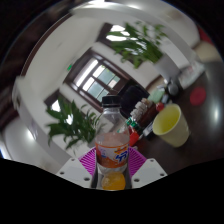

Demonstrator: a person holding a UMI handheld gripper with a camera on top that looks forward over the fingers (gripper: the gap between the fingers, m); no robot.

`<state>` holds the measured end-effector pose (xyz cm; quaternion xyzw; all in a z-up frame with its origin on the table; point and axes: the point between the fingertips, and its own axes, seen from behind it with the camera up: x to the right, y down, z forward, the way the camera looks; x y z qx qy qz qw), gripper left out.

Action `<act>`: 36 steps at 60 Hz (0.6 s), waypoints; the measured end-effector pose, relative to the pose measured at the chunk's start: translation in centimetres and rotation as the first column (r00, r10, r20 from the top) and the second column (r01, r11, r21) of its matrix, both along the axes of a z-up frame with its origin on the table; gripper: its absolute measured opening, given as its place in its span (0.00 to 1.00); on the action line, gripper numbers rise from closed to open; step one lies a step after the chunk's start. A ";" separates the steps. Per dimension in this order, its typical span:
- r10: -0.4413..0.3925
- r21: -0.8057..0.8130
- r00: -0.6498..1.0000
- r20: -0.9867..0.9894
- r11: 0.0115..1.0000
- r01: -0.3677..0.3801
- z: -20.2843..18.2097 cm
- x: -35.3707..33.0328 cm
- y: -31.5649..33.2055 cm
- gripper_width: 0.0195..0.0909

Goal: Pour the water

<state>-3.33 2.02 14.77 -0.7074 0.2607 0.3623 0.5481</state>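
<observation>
from the gripper view, your jaws are clenched on a clear plastic bottle with an orange label and white cap (113, 143), its purple pads (96, 160) pressing either side of the lower body. the whole scene is tilted, so you look to be carrying the bottle raised and leaning. a yellow plastic cup (170, 125) sits just beyond on the table (196, 138), likely your pour target. leafy green plants (72, 124) stand behind.

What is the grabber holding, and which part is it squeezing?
The gripper holds a clear plastic bottle with an orange label. Both pink pads press on its lower body, at the label.
</observation>
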 end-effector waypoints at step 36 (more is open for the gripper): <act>-0.194 -0.149 0.320 -0.927 0.976 0.162 1.1 4.0 6.0 0.27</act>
